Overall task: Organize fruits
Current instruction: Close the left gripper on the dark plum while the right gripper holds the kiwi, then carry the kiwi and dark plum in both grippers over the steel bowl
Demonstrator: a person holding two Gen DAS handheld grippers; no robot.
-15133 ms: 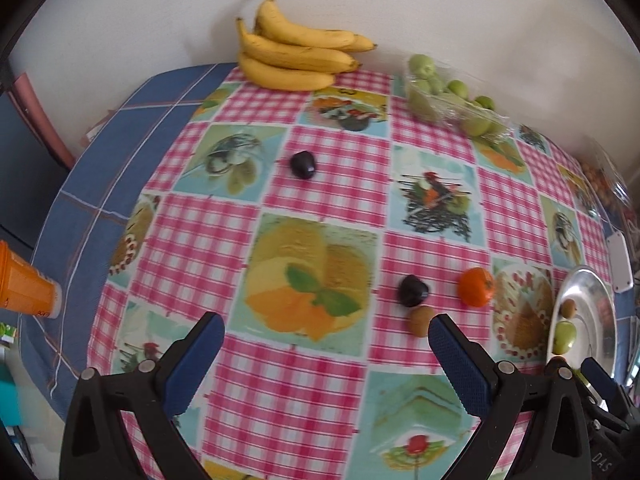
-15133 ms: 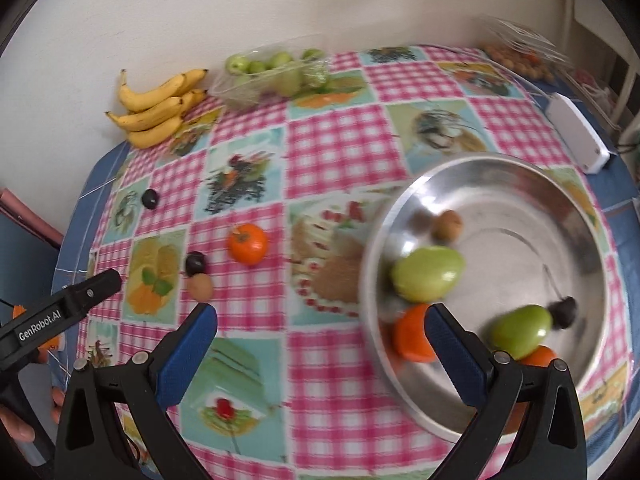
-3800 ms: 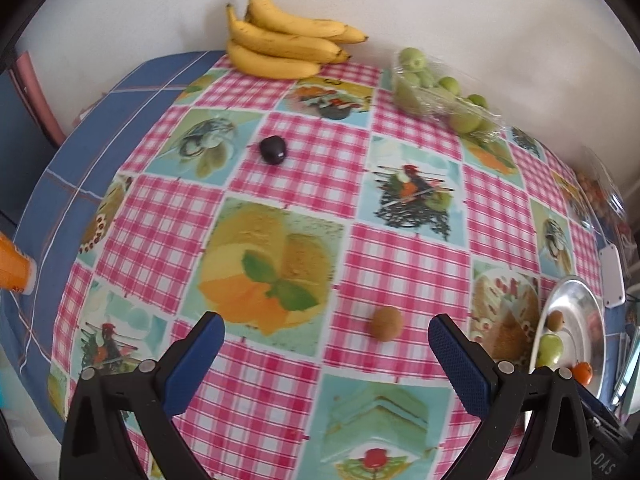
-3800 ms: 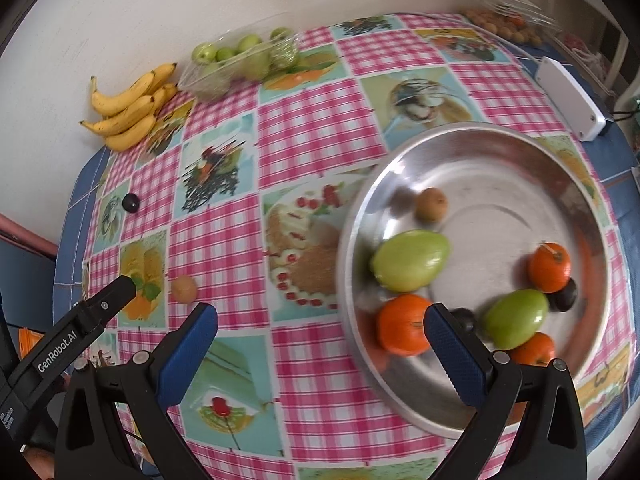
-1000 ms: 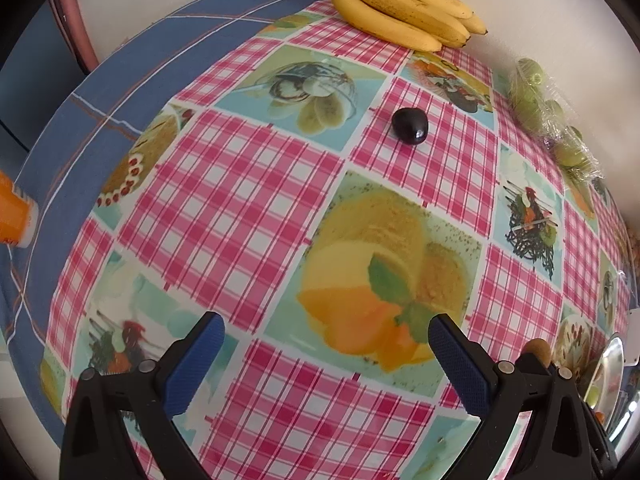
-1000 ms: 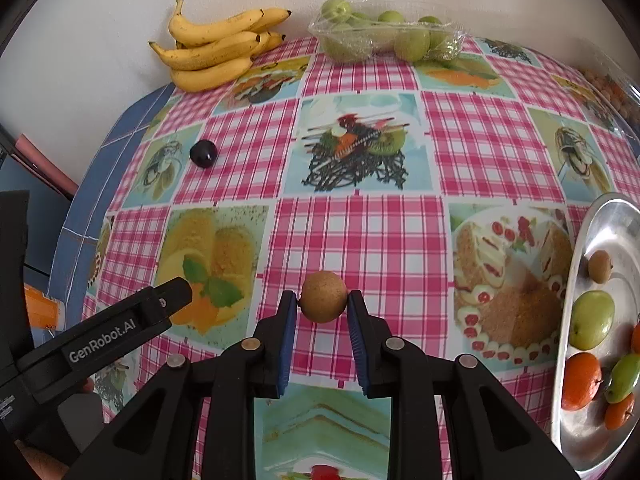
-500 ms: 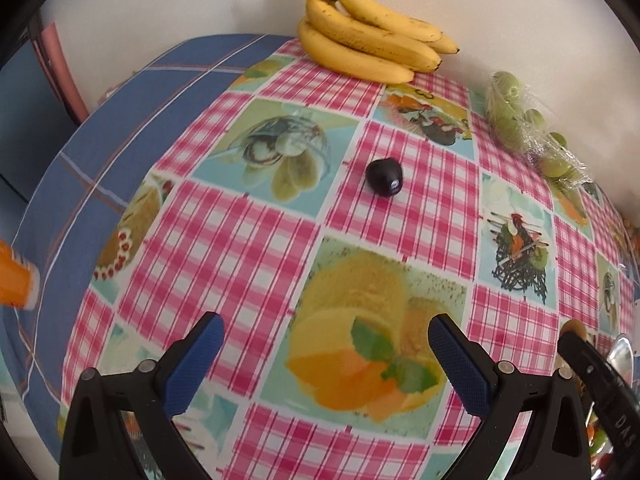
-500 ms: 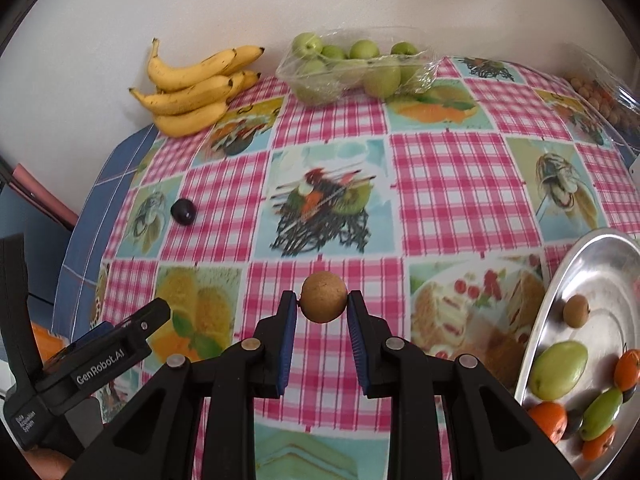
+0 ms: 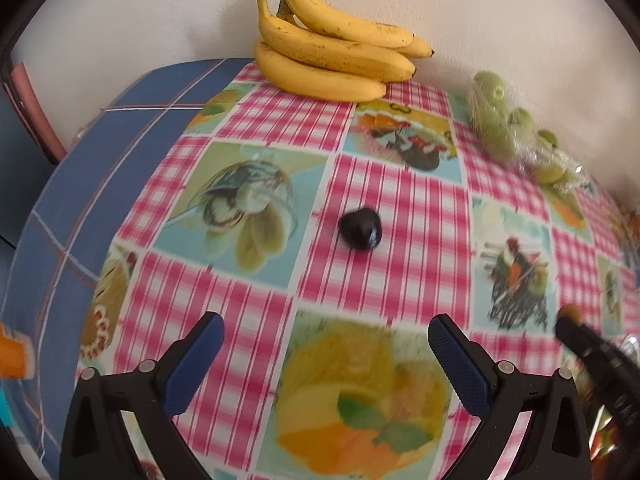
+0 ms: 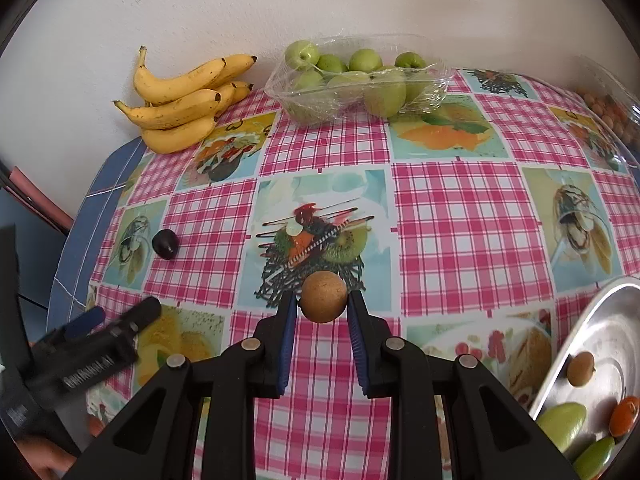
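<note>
My right gripper [image 10: 322, 307] is shut on a small round brown fruit [image 10: 323, 297] and holds it above the checked tablecloth. The steel bowl [image 10: 596, 320] at the right edge holds a brown fruit [image 10: 581, 368], green fruits [image 10: 562, 424] and an orange one [image 10: 624, 414]. A dark plum [image 9: 360, 227] lies on the cloth ahead of my open, empty left gripper [image 9: 325, 348]. The plum also shows in the right wrist view [image 10: 165, 243]. The right gripper's tip with the brown fruit [image 9: 570, 313] shows at the left view's right edge.
A bunch of bananas [image 9: 332, 62] lies against the back wall. A plastic-wrapped tray of green apples [image 10: 356, 78] sits to their right. A clear box of small fruits [image 10: 608, 112] is at the far right. The blue cloth edge [image 9: 80, 184] drops off at the left.
My right gripper has lifted the brown fruit and moved it right toward the bowl. My left gripper has moved forward, closer to the dark plum.
</note>
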